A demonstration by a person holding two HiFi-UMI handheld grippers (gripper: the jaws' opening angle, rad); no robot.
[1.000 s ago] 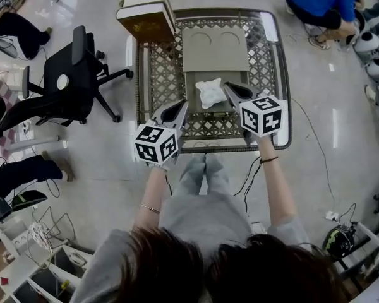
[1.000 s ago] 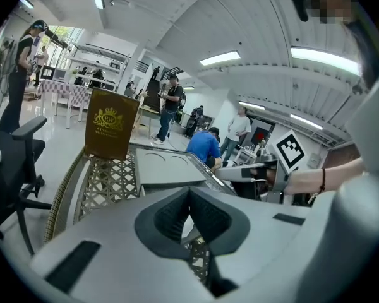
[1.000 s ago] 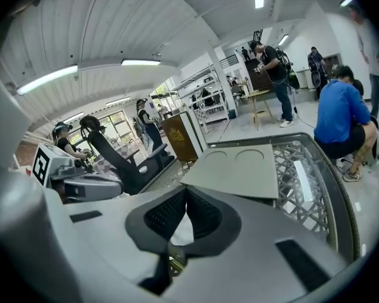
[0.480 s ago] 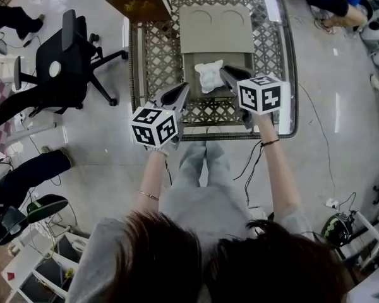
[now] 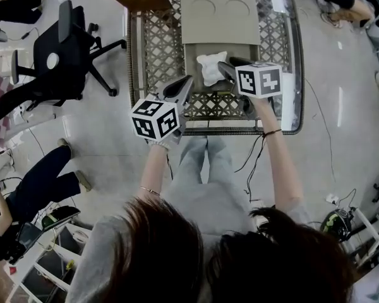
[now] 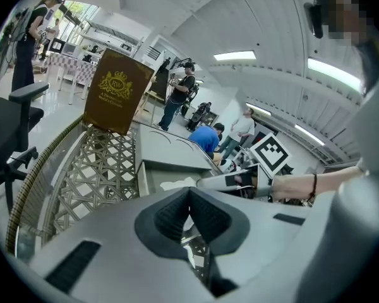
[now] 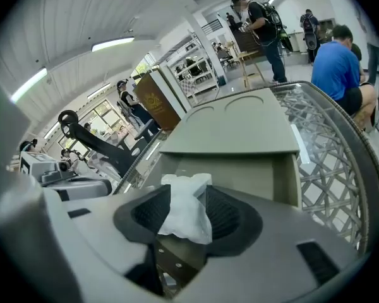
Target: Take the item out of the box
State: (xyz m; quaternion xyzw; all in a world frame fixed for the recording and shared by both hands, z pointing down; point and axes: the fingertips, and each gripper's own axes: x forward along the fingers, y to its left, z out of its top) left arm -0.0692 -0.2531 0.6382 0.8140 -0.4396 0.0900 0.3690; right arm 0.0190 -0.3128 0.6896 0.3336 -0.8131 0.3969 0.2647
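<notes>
Barely started tbh: the crumpled white item (image 5: 208, 68) is bracketed inside the cardboard box (image 5: 218, 27) by the opening right tongs (image 7: 186, 199), not yet gripped, while the left tongs (image 6: 189, 197) are held together, empty.

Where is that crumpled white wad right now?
In the head view the crumpled white wad sits in the open grey box on the lattice table. It lies between the jaws of the right gripper, which are opening.
</notes>
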